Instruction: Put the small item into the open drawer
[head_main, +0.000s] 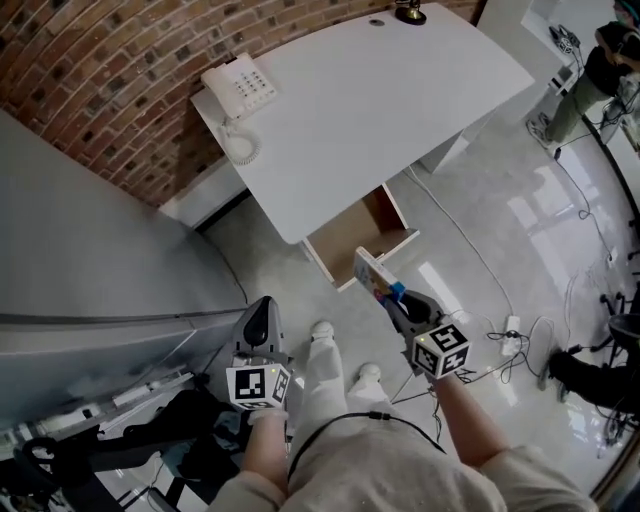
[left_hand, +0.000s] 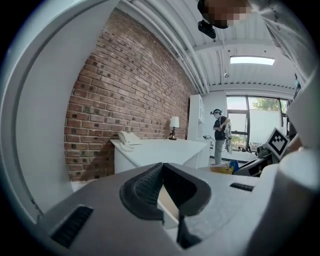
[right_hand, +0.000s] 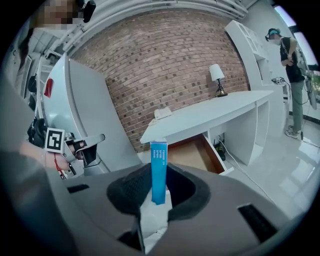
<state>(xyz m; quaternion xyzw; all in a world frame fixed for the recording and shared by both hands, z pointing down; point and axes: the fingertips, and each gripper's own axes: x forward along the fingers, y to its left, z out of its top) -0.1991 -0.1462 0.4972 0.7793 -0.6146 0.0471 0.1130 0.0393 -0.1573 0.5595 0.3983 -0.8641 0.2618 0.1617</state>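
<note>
Two grippers: right gripper clamps small blue box; left gripper closed, empty.

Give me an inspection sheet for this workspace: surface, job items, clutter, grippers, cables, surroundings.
Surface: white desk against the wall.
Job's things: open drawer under the desk, no contents seen; small box not yet in it.
Clutter: telephone and lamp on the desk.
Grippers: right gripper shut on the small box; left gripper shut, nothing between its jaws.
Cables: power strip and loose cables on the floor right of the drawer.
Surroundings: brick wall; another person standing further off.
</note>
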